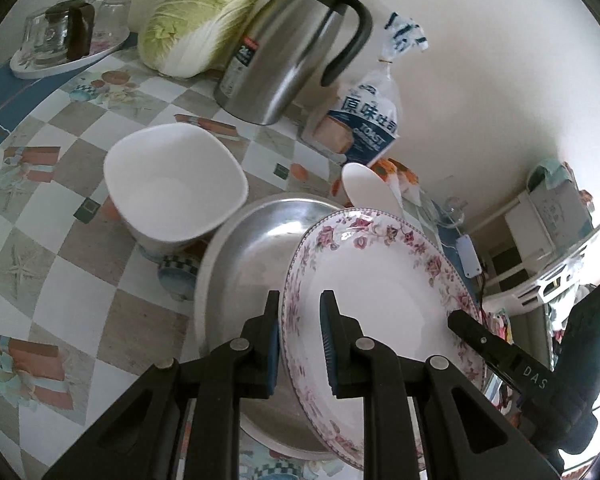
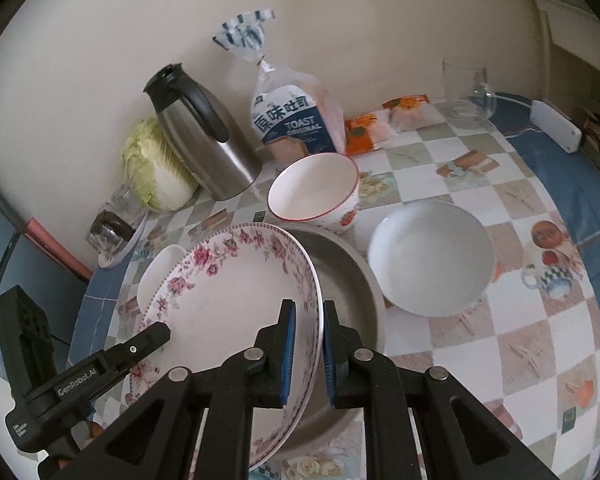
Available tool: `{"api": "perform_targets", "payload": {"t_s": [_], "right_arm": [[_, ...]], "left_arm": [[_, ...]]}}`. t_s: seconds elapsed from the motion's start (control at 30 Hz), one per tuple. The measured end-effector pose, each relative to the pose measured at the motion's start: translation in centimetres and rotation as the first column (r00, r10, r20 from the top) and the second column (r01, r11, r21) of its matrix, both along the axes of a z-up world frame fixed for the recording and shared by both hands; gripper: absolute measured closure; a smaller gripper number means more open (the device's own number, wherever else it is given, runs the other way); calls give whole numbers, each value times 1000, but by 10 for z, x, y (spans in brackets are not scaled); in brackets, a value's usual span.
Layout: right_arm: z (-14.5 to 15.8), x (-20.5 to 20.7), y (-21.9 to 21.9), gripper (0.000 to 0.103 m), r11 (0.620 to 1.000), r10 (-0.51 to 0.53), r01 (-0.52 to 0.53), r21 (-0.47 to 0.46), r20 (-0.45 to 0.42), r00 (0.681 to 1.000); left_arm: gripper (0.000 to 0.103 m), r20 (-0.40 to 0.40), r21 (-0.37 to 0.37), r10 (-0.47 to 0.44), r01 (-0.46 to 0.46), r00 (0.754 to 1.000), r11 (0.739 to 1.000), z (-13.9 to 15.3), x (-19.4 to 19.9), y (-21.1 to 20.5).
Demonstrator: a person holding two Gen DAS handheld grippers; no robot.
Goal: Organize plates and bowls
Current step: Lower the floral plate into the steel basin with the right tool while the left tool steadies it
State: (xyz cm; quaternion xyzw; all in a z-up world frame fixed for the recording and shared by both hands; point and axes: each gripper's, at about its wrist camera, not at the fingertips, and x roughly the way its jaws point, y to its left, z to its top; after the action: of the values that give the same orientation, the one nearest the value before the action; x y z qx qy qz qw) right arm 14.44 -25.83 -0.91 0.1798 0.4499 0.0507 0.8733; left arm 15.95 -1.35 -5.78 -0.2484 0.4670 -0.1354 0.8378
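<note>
A floral-rimmed white plate (image 1: 384,280) is held tilted over a steel pan (image 1: 256,248); it also shows in the right wrist view (image 2: 228,300). My left gripper (image 1: 300,344) straddles the plate's near rim, jaws a little apart with the rim between them. My right gripper (image 2: 308,348) is shut on the opposite rim. A white squarish bowl (image 1: 176,184) stands left of the pan. In the right wrist view a red-rimmed bowl (image 2: 314,190) stands behind the pan (image 2: 348,280), and a white bowl (image 2: 432,256) to its right.
A steel thermos jug (image 1: 292,48), a napa cabbage (image 1: 200,20), a toast bag (image 1: 360,120) and a tray of upturned glasses (image 1: 64,36) line the wall. A glass jug (image 2: 468,92) and snack packets (image 2: 384,120) stand at the far right.
</note>
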Motion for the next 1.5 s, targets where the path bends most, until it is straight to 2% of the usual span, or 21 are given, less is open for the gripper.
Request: {"api": "perform_targets", "payload": {"t_s": [0.23, 0.43, 0.73, 1.5], "right_arm": [[-17, 20, 7, 89, 1000, 29, -29, -7, -30, 999], [-38, 30, 3, 90, 999, 36, -36, 7, -62, 997], [-52, 38, -4, 90, 999, 35, -34, 16, -82, 996], [-71, 42, -4, 90, 999, 43, -44, -3, -141, 989]], "left_arm": [[84, -24, 24, 14, -13, 1000, 1000, -14, 12, 3], [84, -42, 79, -1, 4, 999, 997, -26, 22, -5], [84, -61, 138, -18, 26, 998, 990, -37, 28, -16], [84, -83, 161, -19, 32, 996, 986, -41, 30, -19]]}}
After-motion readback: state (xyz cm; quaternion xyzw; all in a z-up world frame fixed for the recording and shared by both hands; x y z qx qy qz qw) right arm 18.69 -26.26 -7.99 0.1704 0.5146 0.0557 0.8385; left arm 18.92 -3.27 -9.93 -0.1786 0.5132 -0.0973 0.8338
